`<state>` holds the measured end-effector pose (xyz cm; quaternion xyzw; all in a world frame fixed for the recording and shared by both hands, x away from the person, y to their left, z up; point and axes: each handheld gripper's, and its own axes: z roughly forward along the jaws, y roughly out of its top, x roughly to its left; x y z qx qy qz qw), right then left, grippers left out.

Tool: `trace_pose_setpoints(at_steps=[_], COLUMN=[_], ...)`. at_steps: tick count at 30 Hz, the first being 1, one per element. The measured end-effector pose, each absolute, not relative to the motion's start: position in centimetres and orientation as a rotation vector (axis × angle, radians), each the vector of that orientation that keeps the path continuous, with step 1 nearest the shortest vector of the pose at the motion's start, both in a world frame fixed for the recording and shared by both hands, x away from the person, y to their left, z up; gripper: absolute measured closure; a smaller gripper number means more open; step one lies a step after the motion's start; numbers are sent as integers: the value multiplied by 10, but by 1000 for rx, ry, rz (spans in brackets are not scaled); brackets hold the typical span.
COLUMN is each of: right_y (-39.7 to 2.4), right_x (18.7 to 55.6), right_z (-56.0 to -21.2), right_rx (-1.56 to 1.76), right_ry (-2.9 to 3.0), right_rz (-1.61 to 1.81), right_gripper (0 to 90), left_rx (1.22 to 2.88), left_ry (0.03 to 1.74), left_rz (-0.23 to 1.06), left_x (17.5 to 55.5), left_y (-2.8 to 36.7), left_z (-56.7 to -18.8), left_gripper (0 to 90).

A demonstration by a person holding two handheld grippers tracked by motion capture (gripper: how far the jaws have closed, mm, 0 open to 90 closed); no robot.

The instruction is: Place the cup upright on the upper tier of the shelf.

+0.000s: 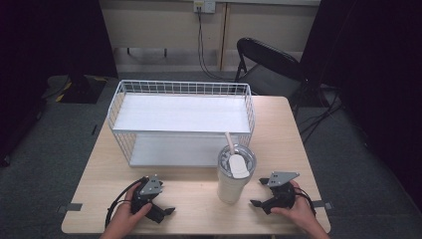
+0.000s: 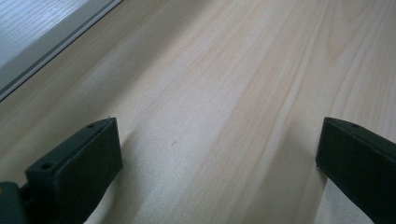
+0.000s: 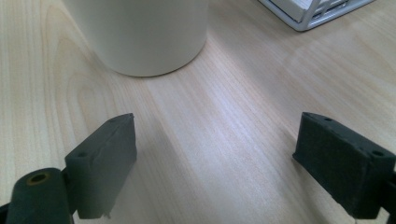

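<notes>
A cream tumbler (image 1: 235, 175) with lid and straw is seen at lower centre of the table (image 1: 288, 129), before a wire basket (image 1: 181, 122). The left gripper (image 1: 166, 211) and right gripper (image 1: 258, 193), both spread and empty, are rested at bottom left and bottom right.

Left gripper (image 1: 164, 208) and right gripper (image 1: 258, 191): black bodies, each topped by a grey three-cornered plate with small holes. Black cable loops behind the left gripper. Jaws are blocky black pads, each with a small round hole near the outer edge.
</notes>
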<state>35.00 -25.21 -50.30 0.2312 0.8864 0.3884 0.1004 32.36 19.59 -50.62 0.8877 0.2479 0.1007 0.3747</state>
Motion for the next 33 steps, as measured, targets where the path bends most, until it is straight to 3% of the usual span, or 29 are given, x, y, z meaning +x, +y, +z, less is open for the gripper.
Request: trace_pose_setpoints(at_steps=[33], right_y=[-230], right_x=[339], right_z=[-465], right_rx=[698], right_ry=[2501], right_rz=[1561], right_gripper=[136], left_rx=[2272], left_ry=[635], left_rz=[260], left_x=[323], left_y=[196], left_z=[-506], left_gripper=[0])
